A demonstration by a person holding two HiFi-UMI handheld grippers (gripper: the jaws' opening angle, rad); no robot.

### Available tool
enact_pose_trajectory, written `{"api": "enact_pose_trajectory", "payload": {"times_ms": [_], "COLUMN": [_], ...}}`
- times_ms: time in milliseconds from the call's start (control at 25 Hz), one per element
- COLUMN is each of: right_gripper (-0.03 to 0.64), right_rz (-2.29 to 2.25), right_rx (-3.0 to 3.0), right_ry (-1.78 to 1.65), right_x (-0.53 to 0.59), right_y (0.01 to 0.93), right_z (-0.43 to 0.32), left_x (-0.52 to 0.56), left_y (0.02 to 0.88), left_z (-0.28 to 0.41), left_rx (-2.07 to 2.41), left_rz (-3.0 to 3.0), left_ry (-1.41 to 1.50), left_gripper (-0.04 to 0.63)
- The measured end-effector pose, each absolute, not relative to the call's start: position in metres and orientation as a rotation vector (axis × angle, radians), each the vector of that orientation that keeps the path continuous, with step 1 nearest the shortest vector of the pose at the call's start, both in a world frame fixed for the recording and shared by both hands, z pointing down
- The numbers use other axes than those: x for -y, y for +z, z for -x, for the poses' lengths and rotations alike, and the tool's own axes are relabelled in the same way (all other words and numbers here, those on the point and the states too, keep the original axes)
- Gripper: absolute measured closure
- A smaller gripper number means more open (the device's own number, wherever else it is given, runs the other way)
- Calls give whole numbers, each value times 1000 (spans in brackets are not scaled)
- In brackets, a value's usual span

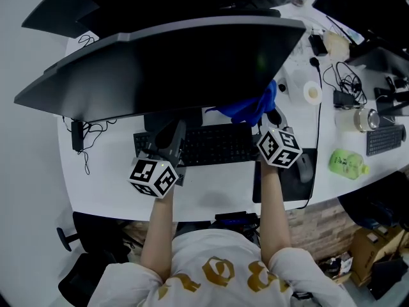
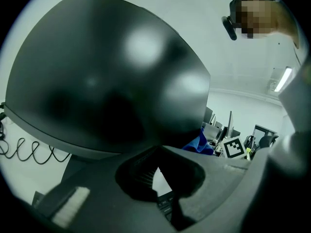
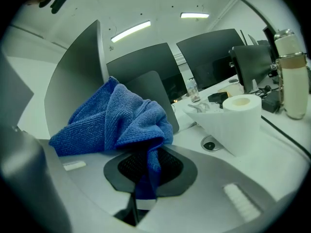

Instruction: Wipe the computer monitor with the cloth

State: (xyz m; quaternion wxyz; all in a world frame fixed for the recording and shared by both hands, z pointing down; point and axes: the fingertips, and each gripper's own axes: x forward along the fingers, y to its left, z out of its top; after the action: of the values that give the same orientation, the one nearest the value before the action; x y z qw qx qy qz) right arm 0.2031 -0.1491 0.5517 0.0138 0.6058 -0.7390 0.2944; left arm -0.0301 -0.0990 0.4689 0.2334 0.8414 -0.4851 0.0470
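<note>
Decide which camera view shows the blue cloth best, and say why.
The right gripper view: the blue cloth fills the foreground, pinched by the shut right gripper. The head view shows only a fold below the monitor; the left gripper view, a small corner.

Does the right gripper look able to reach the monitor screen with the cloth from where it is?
Probably yes: the right gripper is shut on the blue cloth, which sits right by the monitor's lower right corner, and nothing appears to stand between them.
</note>
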Motion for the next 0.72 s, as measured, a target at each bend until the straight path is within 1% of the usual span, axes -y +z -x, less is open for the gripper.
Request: {"api": "enact_pose_trajectory", "payload": {"times_ms": [320,720], "right_gripper": [552,552], "right_rz": [-1896,-1931], "right_rx": [2278,2284], "right_ry": [988,1059], "right_x": [147,148], "right_y": [573,578], "right_z": [-191,-176], "left_x": [94,98], "left_y": [478,479], "left_z": [51,76], "left_rx": [1350,1380], "left_rz": [-2280,-2247], "left_ry": [127,93], "left_gripper": [595,595]}}
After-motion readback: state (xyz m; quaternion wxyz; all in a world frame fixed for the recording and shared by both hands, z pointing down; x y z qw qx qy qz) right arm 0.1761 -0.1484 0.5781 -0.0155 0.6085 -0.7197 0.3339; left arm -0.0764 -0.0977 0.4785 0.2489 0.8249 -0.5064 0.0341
